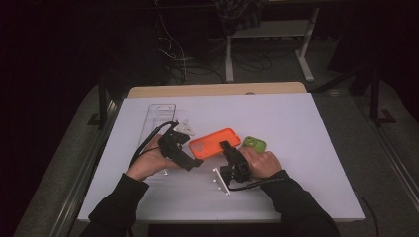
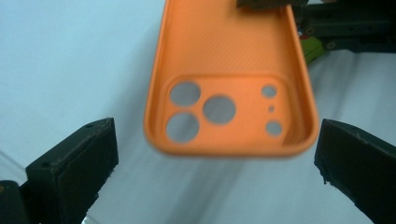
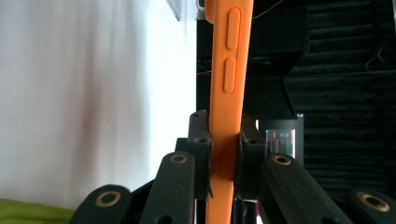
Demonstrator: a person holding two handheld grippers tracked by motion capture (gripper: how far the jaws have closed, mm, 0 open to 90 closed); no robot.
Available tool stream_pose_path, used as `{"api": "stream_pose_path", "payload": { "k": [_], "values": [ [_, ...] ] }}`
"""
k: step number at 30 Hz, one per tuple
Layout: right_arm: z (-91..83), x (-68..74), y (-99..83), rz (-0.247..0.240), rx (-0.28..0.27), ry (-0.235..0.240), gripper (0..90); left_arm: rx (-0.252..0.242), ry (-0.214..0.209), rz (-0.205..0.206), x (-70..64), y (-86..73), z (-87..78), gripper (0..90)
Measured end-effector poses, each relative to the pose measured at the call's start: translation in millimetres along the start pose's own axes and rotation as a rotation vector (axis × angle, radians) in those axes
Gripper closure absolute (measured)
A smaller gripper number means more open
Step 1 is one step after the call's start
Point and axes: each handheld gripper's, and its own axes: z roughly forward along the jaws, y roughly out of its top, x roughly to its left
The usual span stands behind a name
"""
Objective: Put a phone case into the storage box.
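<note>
An orange phone case (image 1: 215, 143) with its camera cut-outs toward my left gripper is held off the white table. My right gripper (image 1: 226, 146) is shut on its long edge; in the right gripper view the jaws (image 3: 224, 126) pinch the case (image 3: 231, 70) just below the side buttons. My left gripper (image 1: 189, 150) is open at the camera end. In the left gripper view its jaws (image 2: 217, 128) stand wide apart on either side of the case (image 2: 229, 56) without touching it.
A green phone case (image 1: 254, 144) lies just right of the orange one. A clear plastic tray (image 1: 160, 116) and a small white part (image 1: 185, 127) sit at the back left. A white strip (image 1: 221, 181) lies near the front. The white table top (image 1: 296, 163) has free room at the right.
</note>
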Motion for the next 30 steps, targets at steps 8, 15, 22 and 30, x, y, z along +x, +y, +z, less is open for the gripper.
{"api": "stream_pose_path", "payload": {
  "k": [8,15,22,30],
  "values": [
    [1.8,-6.5,-8.5,0.092,0.036,0.073,77.8,0.022,0.003,-0.003,6.3,-4.8,-2.3,0.0],
    [5.3,-14.8,-14.4,0.213,0.041,0.119,77.8,0.018,0.0,-0.026,7.6,-5.1,-1.5,0.0],
    [6.9,-24.3,-21.0,0.358,0.065,0.166,77.9,0.009,0.01,-0.055,8.6,-5.6,-2.1,0.0],
    [9.9,-35.1,-30.5,0.628,0.07,0.265,77.9,-0.002,0.005,-0.053,10.6,-5.9,-2.7,0.0]
  ]
}}
